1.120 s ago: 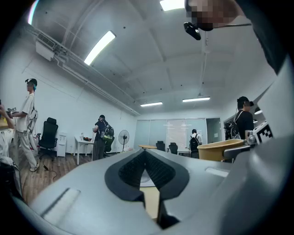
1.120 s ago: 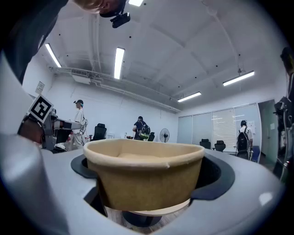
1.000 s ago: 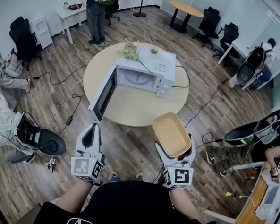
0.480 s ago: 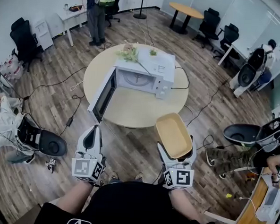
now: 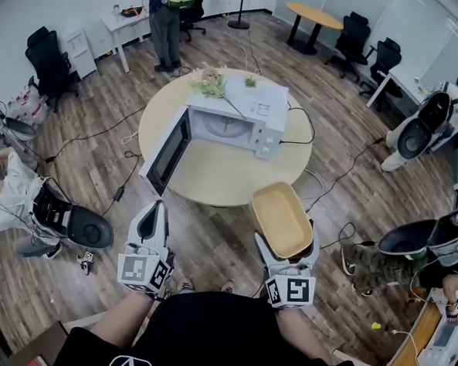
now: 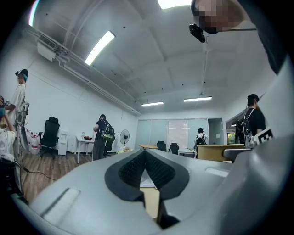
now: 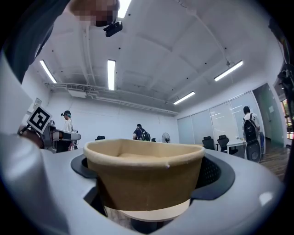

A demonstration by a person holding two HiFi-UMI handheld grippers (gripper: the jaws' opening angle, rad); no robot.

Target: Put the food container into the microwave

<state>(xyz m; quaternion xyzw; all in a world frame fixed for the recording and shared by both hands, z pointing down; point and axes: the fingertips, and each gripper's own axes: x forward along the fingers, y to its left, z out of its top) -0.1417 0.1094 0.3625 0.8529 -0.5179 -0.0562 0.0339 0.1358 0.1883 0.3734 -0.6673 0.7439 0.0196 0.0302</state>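
A tan, empty food container (image 5: pixel 280 218) is held at its near end by my right gripper (image 5: pixel 287 251), just off the round table's near right edge. In the right gripper view the container (image 7: pixel 144 176) fills the space between the jaws. The white microwave (image 5: pixel 237 117) stands on the round table (image 5: pixel 222 174) with its door (image 5: pixel 167 152) swung open to the left. My left gripper (image 5: pixel 150 226) is shut and empty, held low in front of the table, below the door. In the left gripper view its pads (image 6: pixel 144 170) meet.
Cables run over the wooden floor around the table. A person stands at a white desk (image 5: pixel 130 24) at the back. Office chairs (image 5: pixel 49 65) stand at the left, and a black stool (image 5: pixel 83 230) is close to my left gripper. More chairs and a second round table (image 5: pixel 316 17) are at the back right.
Both grippers and the container have stayed at nearly the same spot in the view. The view has shifted slightly, and a person at the left edge has moved.
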